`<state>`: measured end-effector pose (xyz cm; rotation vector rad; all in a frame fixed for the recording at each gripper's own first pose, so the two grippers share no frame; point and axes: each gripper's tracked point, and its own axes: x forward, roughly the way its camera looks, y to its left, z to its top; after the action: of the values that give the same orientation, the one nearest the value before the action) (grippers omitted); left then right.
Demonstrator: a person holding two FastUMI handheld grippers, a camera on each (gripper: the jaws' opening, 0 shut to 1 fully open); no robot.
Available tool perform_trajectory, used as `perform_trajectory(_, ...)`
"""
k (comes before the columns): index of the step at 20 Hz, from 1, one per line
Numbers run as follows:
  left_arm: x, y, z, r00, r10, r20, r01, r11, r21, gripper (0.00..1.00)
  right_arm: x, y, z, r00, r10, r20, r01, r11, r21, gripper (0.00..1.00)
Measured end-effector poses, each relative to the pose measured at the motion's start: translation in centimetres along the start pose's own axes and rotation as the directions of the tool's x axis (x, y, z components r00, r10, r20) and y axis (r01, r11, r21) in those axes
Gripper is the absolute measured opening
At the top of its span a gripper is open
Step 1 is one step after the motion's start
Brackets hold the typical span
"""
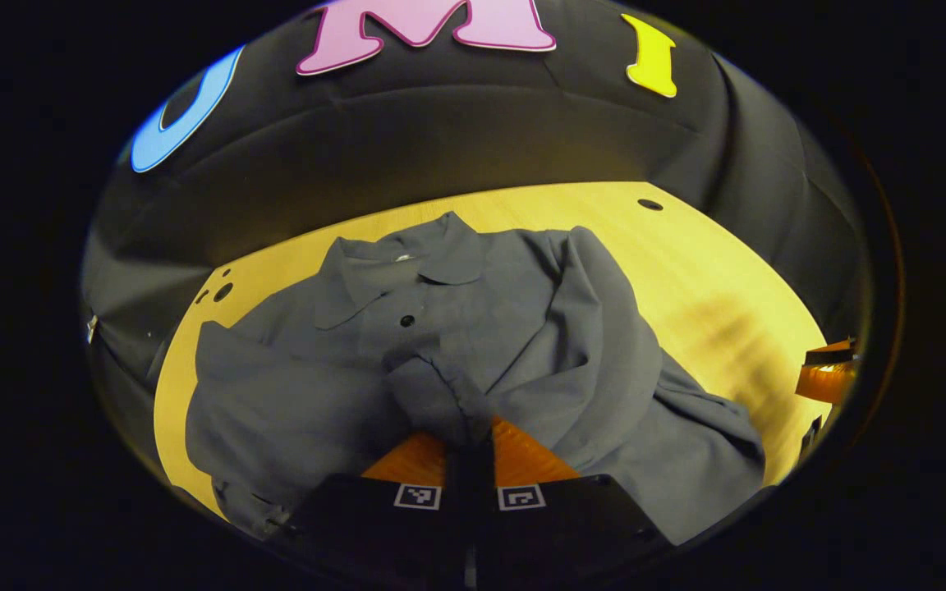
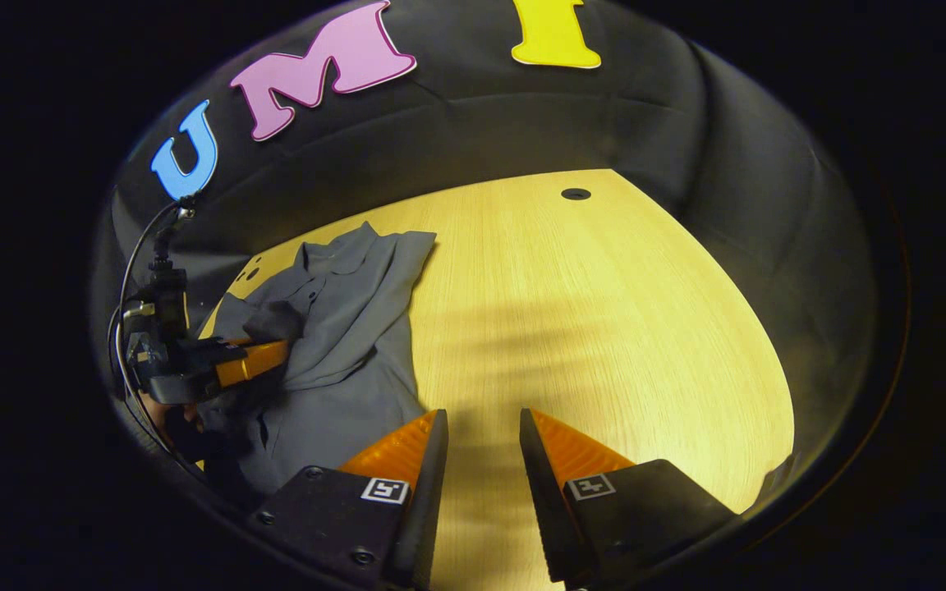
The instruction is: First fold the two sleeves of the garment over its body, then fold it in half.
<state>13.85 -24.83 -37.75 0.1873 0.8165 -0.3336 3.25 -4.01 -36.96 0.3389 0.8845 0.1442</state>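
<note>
Yellow wooden tabletop carries the grey garment, where the left tongs pinch a sleeve cuff over its body while the right tongs hover spread at 3 o'clock; an early release risks the sleeve sliding back off.

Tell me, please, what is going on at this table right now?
A person is folding a grey shirt on a wooden table with two handheld grippers. The left gripper is shut on a sleeve cuff, holding it over the shirt's body. The other sleeve already lies folded across the front. The right gripper hangs open above bare table beside the shirt, holding nothing.
</note>
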Motion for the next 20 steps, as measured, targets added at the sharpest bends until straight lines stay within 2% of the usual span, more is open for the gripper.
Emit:
perform_trajectory(3, 0.7, -0.8, 0.0, 1.000, -0.004, -0.002, 0.004, 1.000, 0.019, 0.14, 0.4, 0.1, -0.1, 1.000, 0.001, -0.009, -0.001, 1.000, -0.002, 0.55)
perform_trajectory(6, 0.4, -1.9, 0.0, 0.999, -0.054, -0.003, 0.054, 0.998, 0.024, 0.24, 0.5, 0.4, -0.3, 1.000, 0.003, -0.013, -0.003, 1.000, -0.006, 0.55)
perform_trajectory(9, -0.1, -3.1, 0.5, 0.994, -0.111, 0.013, 0.111, 0.994, 0.023, 0.50, 0.3, 0.9, -0.4, 1.000, 0.006, -0.012, -0.006, 1.000, -0.006, 0.55)
perform_trajectory(10, -0.7, -3.4, 0.7, 0.991, -0.133, 0.022, 0.132, 0.991, 0.031, 0.49, 0.2, 1.2, -0.4, 1.000, 0.009, -0.011, -0.009, 1.000, -0.006, 0.55)
perform_trajectory(11, -1.1, -3.7, 1.2, 0.988, -0.151, 0.040, 0.150, 0.988, 0.033, 0.60, 0.0, 1.5, -0.5, 1.000, 0.012, -0.010, -0.012, 1.000, -0.006, 0.55)
perform_trajectory(13, -2.6, -4.1, 2.1, 0.976, -0.201, 0.086, 0.200, 0.980, 0.014, 0.60, -0.4, 2.3, -0.5, 1.000, 0.026, -0.002, -0.026, 1.000, -0.002, 0.56)
perform_trajectory(14, -3.5, -4.2, 2.6, 0.969, -0.221, 0.109, 0.222, 0.975, -0.001, 0.64, -0.7, 2.8, -0.5, 0.999, 0.037, 0.004, -0.037, 0.999, 0.004, 0.46)
perform_trajectory(15, -4.4, -3.9, 2.9, 0.963, -0.239, 0.128, 0.243, 0.970, -0.014, 0.66, -1.0, 3.3, -0.5, 0.999, 0.044, 0.008, -0.044, 0.999, 0.006, 0.49)
perform_trajectory(16, -5.4, -3.5, 3.0, 0.957, -0.250, 0.146, 0.256, 0.967, -0.024, 0.69, -1.3, 3.8, -0.7, 0.999, 0.051, 0.008, -0.051, 0.999, 0.002, 0.64)
perform_trajectory(17, -6.5, -2.8, 3.1, 0.954, -0.251, 0.162, 0.259, 0.965, -0.031, 0.70, -1.7, 4.3, -1.0, 0.998, 0.058, 0.006, -0.058, 0.998, -0.003, 0.65)
perform_trajectory(19, -8.5, -0.9, 2.4, 0.957, -0.233, 0.172, 0.244, 0.969, -0.041, 0.79, -2.6, 5.3, -1.7, 0.998, 0.070, -0.001, -0.070, 0.997, -0.015, 0.74)
perform_trajectory(20, -9.8, 0.2, 1.9, 0.959, -0.225, 0.170, 0.236, 0.971, -0.046, 0.77, -3.1, 5.9, -2.1, 0.997, 0.077, -0.004, -0.077, 0.997, -0.020, 0.79)
